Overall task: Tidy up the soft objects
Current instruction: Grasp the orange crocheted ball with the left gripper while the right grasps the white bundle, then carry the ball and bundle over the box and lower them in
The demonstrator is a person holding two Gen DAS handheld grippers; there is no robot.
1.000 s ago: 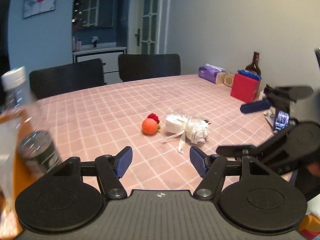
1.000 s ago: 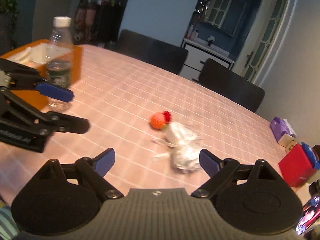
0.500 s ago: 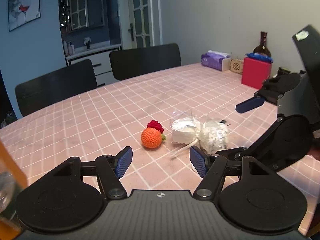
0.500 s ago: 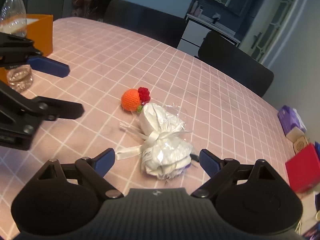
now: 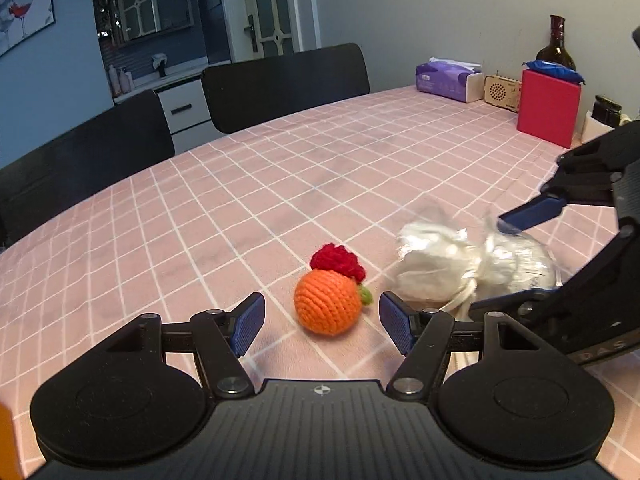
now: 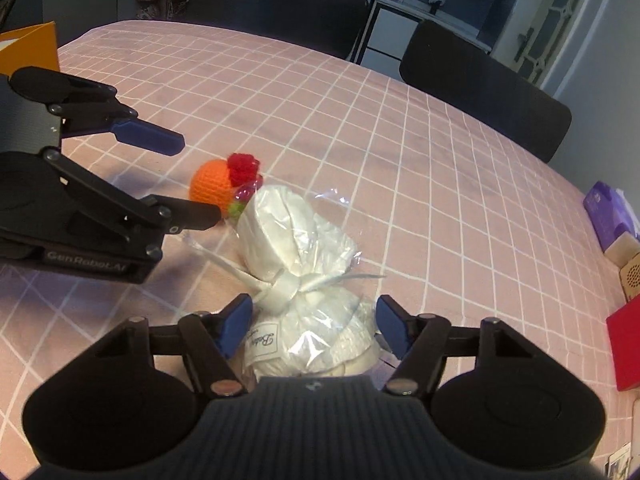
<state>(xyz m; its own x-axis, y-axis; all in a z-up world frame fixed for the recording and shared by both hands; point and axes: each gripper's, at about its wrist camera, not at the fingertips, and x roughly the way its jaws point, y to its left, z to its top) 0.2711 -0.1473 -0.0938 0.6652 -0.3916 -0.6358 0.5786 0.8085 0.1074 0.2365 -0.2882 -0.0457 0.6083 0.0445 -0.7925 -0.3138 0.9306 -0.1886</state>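
An orange crocheted ball with a red tuft lies on the pink checked tablecloth. It sits just ahead of my left gripper, whose jaws stand open on either side of it. Right beside the ball is a white soft bundle, wrapped in clear plastic and tied with ribbon. My right gripper has its jaws closing with the bundle's near half between them; the pads stand at the plastic without visibly squeezing it. In the right wrist view the left gripper flanks the ball.
A red box, a purple tissue box, a small wooden speaker and a dark bottle stand at the table's far right. Two black chairs line the far edge. An orange box stands at the left.
Both grippers have come forward and down onto the objects. The right jaws have narrowed around the bundle. The water bottle has dropped out of both views.
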